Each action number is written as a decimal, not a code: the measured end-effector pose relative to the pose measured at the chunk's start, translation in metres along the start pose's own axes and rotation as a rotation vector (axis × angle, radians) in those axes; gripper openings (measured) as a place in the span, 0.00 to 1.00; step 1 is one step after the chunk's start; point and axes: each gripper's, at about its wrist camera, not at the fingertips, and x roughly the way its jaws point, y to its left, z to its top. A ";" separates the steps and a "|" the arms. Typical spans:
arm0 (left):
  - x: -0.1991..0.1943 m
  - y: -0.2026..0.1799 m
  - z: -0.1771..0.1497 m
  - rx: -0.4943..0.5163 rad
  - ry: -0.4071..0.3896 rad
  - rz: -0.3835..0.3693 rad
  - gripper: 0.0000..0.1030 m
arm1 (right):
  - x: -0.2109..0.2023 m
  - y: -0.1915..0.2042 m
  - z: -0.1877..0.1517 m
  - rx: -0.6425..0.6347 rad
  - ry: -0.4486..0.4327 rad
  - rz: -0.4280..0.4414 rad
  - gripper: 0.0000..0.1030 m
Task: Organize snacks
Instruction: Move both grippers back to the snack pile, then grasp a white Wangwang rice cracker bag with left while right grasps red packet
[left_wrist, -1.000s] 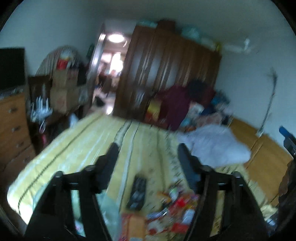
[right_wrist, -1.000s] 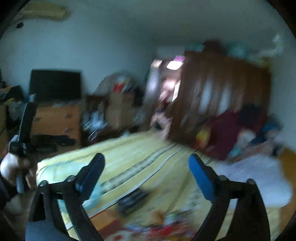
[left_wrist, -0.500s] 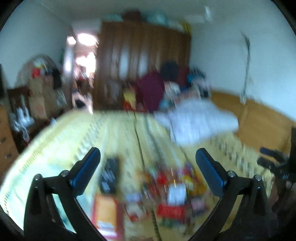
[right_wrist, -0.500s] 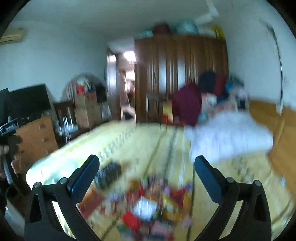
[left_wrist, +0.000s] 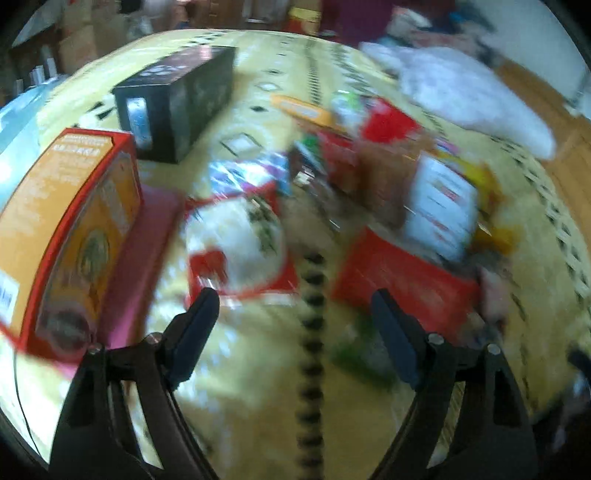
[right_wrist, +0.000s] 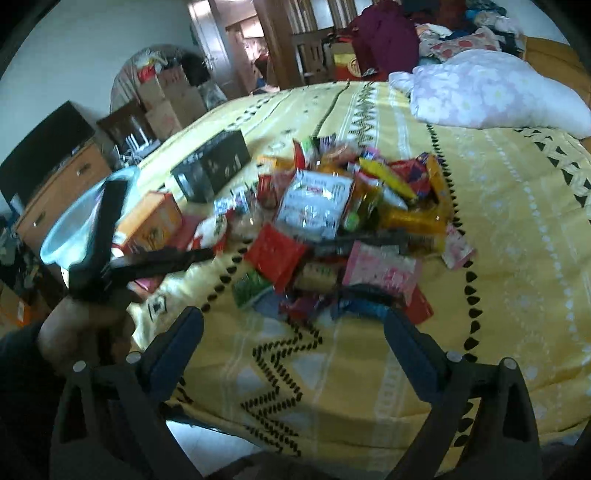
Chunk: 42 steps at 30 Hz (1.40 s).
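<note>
Yellow patterned bedspread (right_wrist: 517, 206) fills both of my views, spread over a bed in a cluttered bedroom. Nearest the lens in the left wrist view, my left gripper (left_wrist: 295, 306) has its fingers wide apart with nothing between them, low over the cover just short of the snacks. In the right wrist view my right gripper (right_wrist: 295, 325) also shows its fingers spread wide and empty, above the near edge of the bed at the bottom of the frame.

At the middle left of that view I can see my left hand (right_wrist: 74, 325) gripping the other tool, whose dark fingers reach toward the heap. The pile of snack packets (right_wrist: 343, 218) lies in the centre of the bed, a jumble of red, white, pink and yellow wrappers overlapping one another. Just left of it stands an orange carton (left_wrist: 62, 236), touching a pink packet (left_wrist: 144, 251). Beyond the carton a black box (left_wrist: 177, 99) lies on the cover. Left of these sits a pale blue basin (right_wrist: 74, 221). Farther back, upper right, a floral pillow (right_wrist: 491, 92) rests on the bed, with a wooden wardrobe (right_wrist: 288, 37) behind.
</note>
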 end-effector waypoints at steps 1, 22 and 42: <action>0.007 0.001 0.004 -0.019 0.003 0.020 0.83 | 0.004 -0.004 -0.001 0.013 0.007 0.005 0.97; 0.059 0.028 0.022 -0.145 0.053 0.116 0.83 | 0.022 -0.036 -0.002 0.105 0.010 0.054 0.97; -0.028 0.030 -0.034 0.052 -0.010 0.033 0.70 | 0.091 0.014 0.044 -0.226 0.090 0.024 0.87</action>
